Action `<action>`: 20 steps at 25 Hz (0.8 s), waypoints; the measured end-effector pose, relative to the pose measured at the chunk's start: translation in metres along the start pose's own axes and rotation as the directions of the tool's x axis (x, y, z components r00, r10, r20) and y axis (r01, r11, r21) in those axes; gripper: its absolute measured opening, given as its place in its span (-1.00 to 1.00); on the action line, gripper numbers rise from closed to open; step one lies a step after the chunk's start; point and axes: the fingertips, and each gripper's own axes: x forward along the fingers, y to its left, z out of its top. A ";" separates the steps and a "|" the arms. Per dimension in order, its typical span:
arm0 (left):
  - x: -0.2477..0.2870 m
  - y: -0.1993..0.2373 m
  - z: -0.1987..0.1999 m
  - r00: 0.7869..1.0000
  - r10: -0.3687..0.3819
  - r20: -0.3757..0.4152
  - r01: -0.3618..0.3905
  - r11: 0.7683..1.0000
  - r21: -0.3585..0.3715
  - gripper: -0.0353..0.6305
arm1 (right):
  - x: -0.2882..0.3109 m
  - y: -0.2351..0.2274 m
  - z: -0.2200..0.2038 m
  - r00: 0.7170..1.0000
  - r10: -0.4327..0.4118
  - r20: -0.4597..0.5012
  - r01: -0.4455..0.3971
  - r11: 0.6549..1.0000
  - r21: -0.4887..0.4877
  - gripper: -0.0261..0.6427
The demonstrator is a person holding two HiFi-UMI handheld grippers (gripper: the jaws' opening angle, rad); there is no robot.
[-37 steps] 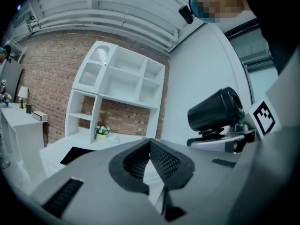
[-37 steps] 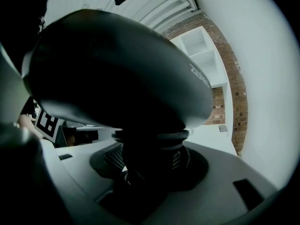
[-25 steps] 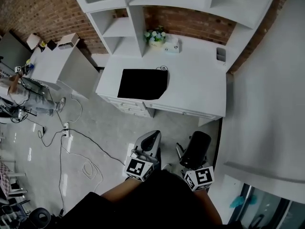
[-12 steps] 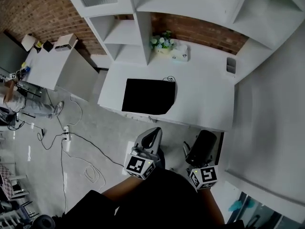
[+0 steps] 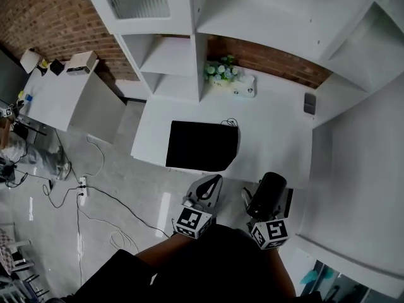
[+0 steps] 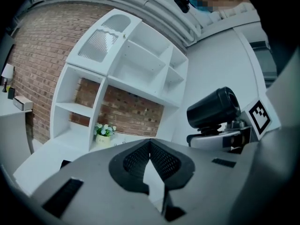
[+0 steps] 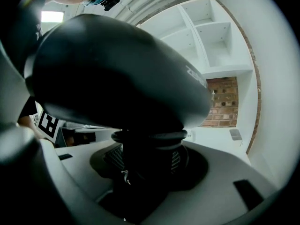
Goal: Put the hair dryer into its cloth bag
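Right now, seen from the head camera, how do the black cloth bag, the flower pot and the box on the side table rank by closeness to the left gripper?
1. black cloth bag: flat on the desk, just ahead of the left gripper.
2. flower pot: at the desk's back, against the brick wall.
3. box: far left, on the side table.

Cloth bag [image 5: 202, 146] flat on desk [image 5: 273, 145]; hair dryer [image 5: 267, 191] in R gripper [image 5: 262, 211]
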 end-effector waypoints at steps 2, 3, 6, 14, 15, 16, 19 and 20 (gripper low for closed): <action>0.007 0.010 -0.002 1.000 -0.023 -0.007 0.023 1.000 0.009 -0.86 | 0.015 0.004 0.004 1.000 -0.008 0.019 0.007 1.000 0.028 -0.19; 0.010 0.015 -0.003 0.999 -0.036 -0.007 0.036 0.999 0.010 -0.86 | 0.021 0.005 0.005 1.000 -0.013 0.019 0.012 0.999 0.043 -0.18; 0.016 0.024 -0.001 0.998 -0.065 -0.003 0.065 0.998 0.015 -0.86 | 0.034 0.010 0.006 1.000 -0.013 0.006 0.013 0.997 0.074 -0.18; 0.027 0.045 -0.013 0.998 -0.054 -0.044 0.055 0.998 0.035 -0.86 | 0.049 0.009 0.005 0.999 -0.022 -0.030 0.024 0.998 0.052 -0.19; 0.028 0.046 -0.015 0.997 -0.053 -0.050 0.055 0.998 0.038 -0.86 | 0.049 0.008 0.004 0.999 -0.023 -0.031 0.025 0.998 0.052 -0.19; 0.029 0.047 -0.017 0.997 -0.050 -0.054 0.052 0.998 0.038 -0.86 | 0.048 0.008 0.004 0.999 -0.025 -0.032 0.026 0.998 0.051 -0.18; 0.034 0.049 -0.027 0.996 -0.040 -0.077 0.043 0.999 0.032 -0.86 | 0.048 -0.001 0.001 0.998 -0.036 -0.045 0.038 0.999 0.039 -0.18; 0.038 0.049 -0.031 0.995 -0.037 -0.088 0.040 0.999 0.031 -0.86 | 0.048 -0.005 -0.002 0.998 -0.039 -0.053 0.041 0.999 0.036 -0.19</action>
